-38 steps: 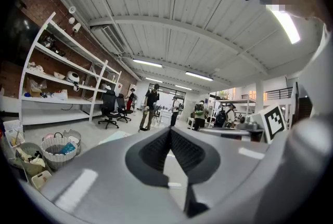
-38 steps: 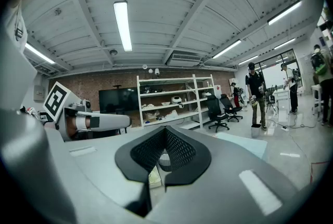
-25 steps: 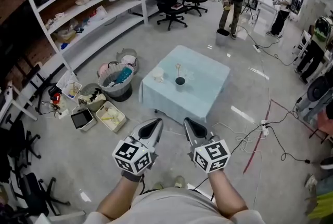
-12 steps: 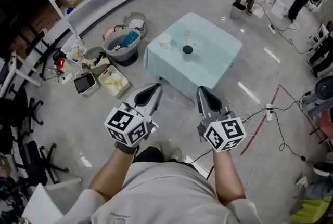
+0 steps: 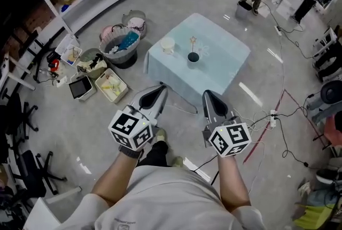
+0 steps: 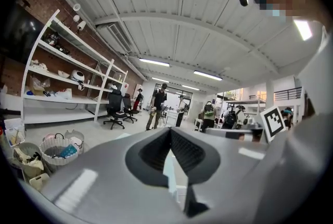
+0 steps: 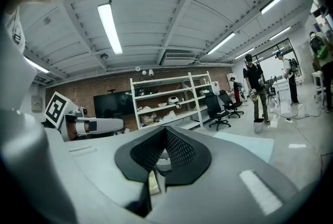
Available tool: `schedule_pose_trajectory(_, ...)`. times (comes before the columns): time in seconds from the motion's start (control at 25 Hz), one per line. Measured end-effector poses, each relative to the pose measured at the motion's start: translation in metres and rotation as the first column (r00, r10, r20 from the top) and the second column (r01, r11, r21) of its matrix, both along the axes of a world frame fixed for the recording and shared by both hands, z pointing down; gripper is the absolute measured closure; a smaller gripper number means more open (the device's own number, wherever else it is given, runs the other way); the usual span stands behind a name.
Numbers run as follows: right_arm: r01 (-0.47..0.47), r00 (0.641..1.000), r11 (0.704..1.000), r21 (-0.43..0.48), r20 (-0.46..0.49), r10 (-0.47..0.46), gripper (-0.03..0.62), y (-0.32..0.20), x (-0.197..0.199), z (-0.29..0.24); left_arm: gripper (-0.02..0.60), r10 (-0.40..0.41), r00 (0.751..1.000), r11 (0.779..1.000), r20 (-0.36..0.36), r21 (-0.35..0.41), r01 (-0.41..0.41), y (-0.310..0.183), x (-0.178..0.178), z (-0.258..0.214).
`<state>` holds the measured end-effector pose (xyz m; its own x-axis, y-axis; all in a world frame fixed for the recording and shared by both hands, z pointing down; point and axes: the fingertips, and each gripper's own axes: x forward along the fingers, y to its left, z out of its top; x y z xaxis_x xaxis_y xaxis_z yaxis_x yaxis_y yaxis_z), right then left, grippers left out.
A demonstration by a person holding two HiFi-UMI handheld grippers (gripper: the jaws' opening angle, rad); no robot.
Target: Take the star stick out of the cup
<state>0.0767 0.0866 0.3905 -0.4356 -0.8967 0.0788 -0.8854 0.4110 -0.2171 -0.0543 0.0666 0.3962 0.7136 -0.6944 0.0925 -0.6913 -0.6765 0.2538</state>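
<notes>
Since a second ago the cloth-covered table (image 5: 227,66) has drawn nearer in my head view, though both tools are well short of it over the grey floor. My left gripper (image 5: 160,88) and right gripper (image 5: 206,94) are each clenched tip to tip, with nothing between the jaws. On the table the star stick (image 5: 193,41) stands up out of the dark cup (image 5: 193,57), and a white container (image 5: 168,45) sits near it on the left.
</notes>
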Motion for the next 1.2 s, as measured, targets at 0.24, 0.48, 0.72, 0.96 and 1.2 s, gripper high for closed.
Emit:
schedule_pose_trajectory(0.24,-0.045,0.999,0.999,-0.004,-0.02,0.045,0.583,-0.071,-0.008,0.004,0.575,0.05,0.999,0.999,-0.007,0.007,-0.049,-0.077,-0.003,0.003)
schedule_pose_trajectory(0.48,-0.1,0.994,0.995,-0.013,-0.035,0.1,0.583,-0.132,-0.007,0.008,0.575,0.106,0.994,0.994,-0.004,0.019,-0.105,-0.146,0.002,0.003)
schedule_pose_trajectory(0.72,-0.156,0.987,0.987,-0.033,-0.052,0.154,0.583,-0.179,0.0,0.019,0.575,0.169,0.985,0.985,0.015,0.03,-0.17,-0.193,0.018,0.01)
schedule_pose_trajectory(0.96,-0.135,0.99,0.985,-0.105,-0.061,0.129,0.58,-0.22,0.013,0.051,0.575,0.201,0.979,0.98,0.021,-0.009,-0.201,-0.227,0.049,0.037)
schedule_pose_trajectory(1.2,-0.096,0.993,0.979,-0.178,-0.084,0.083,0.58,-0.268,0.033,0.099,0.575,0.18,0.983,0.982,0.034,-0.058,-0.178,-0.265,0.076,0.07)
